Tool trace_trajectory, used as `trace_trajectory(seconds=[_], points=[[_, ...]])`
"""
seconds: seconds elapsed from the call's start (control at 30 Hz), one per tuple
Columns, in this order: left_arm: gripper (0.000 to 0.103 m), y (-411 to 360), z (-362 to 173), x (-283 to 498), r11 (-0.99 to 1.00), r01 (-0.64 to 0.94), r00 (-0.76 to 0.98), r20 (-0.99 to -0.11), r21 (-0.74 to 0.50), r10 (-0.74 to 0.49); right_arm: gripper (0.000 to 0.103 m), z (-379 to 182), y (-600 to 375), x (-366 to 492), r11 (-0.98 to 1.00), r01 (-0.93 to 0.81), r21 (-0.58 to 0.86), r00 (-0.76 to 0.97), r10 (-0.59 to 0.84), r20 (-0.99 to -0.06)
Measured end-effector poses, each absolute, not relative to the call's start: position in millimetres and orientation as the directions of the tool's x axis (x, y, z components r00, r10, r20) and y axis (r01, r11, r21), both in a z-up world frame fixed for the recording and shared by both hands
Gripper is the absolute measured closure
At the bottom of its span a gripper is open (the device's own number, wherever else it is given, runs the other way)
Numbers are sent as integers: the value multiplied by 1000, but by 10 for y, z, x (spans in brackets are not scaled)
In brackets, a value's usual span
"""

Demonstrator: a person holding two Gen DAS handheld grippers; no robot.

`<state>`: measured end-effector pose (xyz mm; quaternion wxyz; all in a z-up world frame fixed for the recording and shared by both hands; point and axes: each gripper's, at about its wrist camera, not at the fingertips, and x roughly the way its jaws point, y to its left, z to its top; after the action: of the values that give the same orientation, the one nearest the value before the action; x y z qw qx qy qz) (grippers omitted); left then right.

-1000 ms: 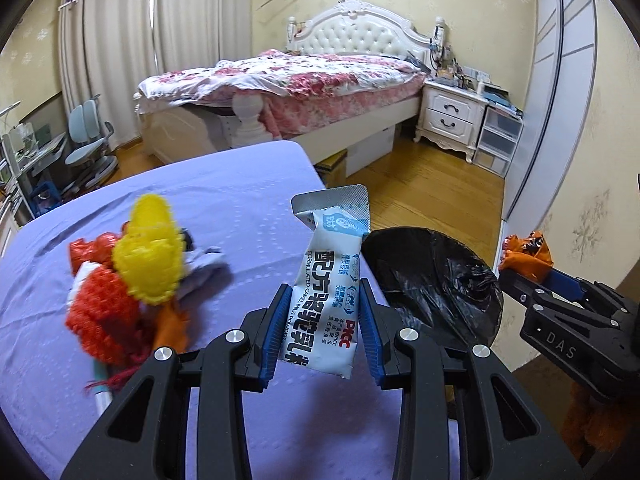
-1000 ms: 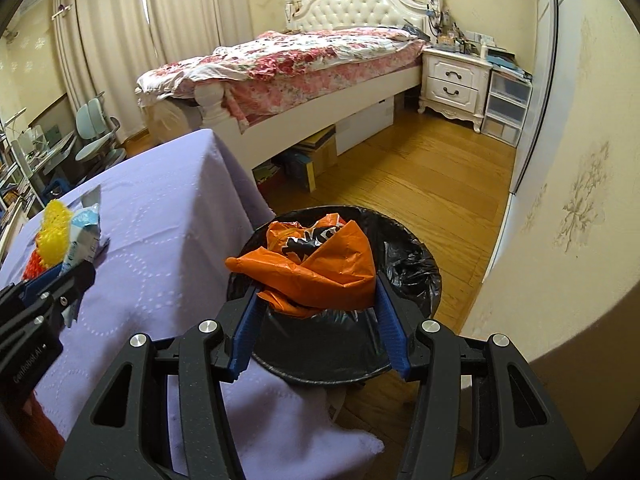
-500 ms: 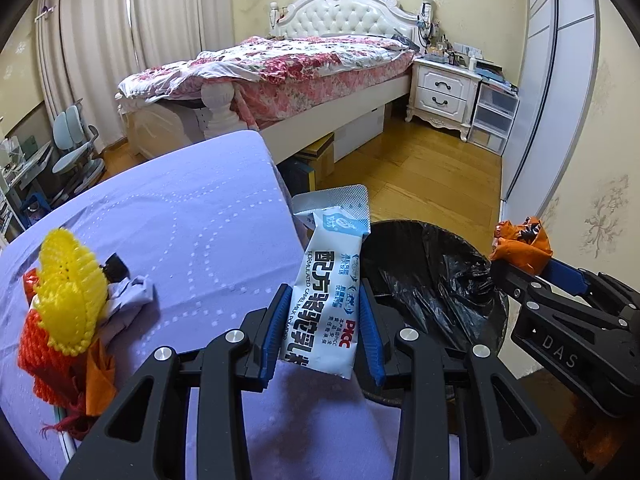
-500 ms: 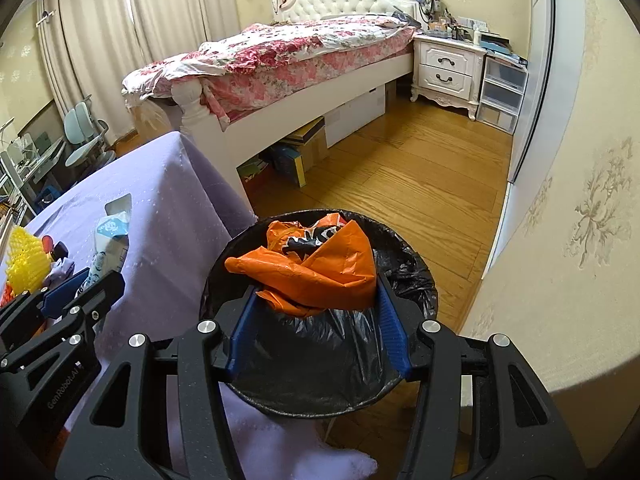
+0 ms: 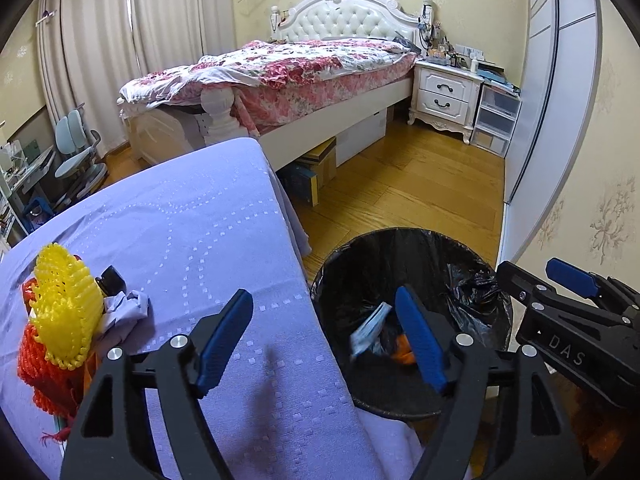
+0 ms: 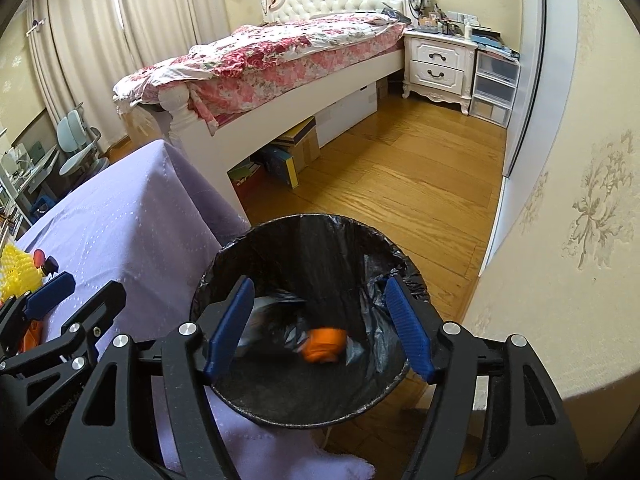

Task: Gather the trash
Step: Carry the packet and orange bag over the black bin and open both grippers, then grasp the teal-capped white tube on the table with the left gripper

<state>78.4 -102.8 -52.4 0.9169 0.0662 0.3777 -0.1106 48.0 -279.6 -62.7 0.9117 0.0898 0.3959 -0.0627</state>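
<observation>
Beside the table (image 5: 208,216), we have just spread both grippers (image 5: 324,340) (image 6: 320,324) empty over the bin (image 6: 304,224), so the packet (image 5: 370,326) and orange wrapper (image 6: 324,344) drop in.

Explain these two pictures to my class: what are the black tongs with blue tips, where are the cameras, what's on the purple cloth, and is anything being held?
There is no robot here. A person holds a two-finger gripper in each hand, and each carries a wide-angle camera looking along its fingers. One picture comes from the left gripper, the other from the right gripper; each also catches the other tool at its edge. Both have just been opening, and nothing sits between the blue pads. A white packet and an orange bag, both blurred, are inside the black-lined bin. On the purple cloth remain yellow netting, red netting and crumpled paper.
</observation>
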Motion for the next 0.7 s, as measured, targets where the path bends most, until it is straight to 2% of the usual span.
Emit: trace_trajectory(seconds=[0.23,0.33,0.7], points=[[27,-973,-434,700,968,244,701,-699,49,-142,35,-593,-2819,430,974,194,119,678,-46,-734],[26,-906,-375,637,969,241,710,-691,54,-138,32,-573,-2782,371,974,190,121,683,-42,-730],[26,-481,-310,432,982,176,720,-690,72,-78,31,-549,-2450,123,980,147,131,682,-4,-731]])
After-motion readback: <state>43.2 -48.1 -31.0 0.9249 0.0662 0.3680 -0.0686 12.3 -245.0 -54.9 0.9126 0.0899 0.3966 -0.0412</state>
